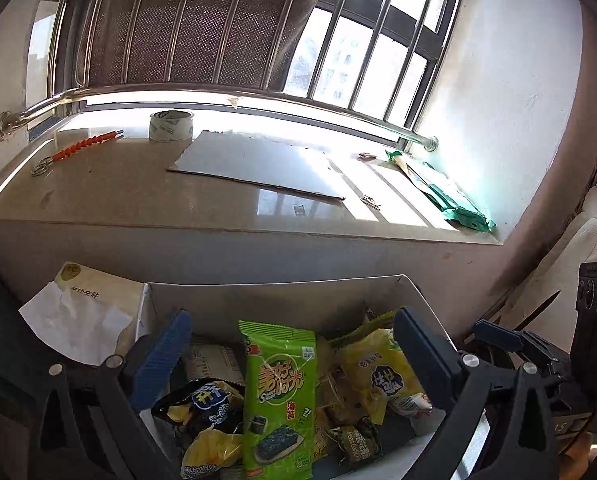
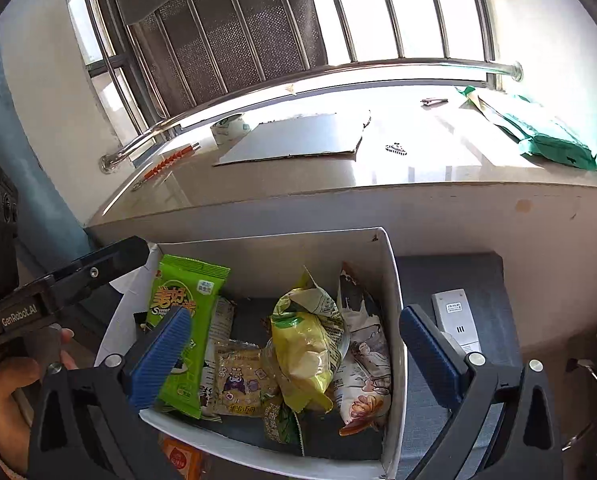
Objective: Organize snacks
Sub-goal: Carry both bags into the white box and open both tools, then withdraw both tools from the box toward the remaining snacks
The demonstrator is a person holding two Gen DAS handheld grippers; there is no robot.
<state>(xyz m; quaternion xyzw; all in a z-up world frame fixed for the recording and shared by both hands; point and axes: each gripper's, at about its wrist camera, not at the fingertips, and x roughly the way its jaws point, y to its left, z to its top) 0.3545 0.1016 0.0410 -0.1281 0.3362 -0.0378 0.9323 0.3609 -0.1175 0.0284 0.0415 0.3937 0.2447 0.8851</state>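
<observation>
A white cardboard box holds several snack packs. A green seaweed pack stands upright in it. Yellow packs, a black-and-yellow pack and a white nut pack lie beside it. My left gripper is open above the box, its blue pads either side of the green pack, not touching it. My right gripper is open over the box, empty. The left gripper also shows at the left of the right wrist view.
A stone windowsill runs behind the box, carrying a tape roll, a cardboard sheet, an orange tool and a green bag. A white remote lies on a grey cushion right of the box. Papers lie left.
</observation>
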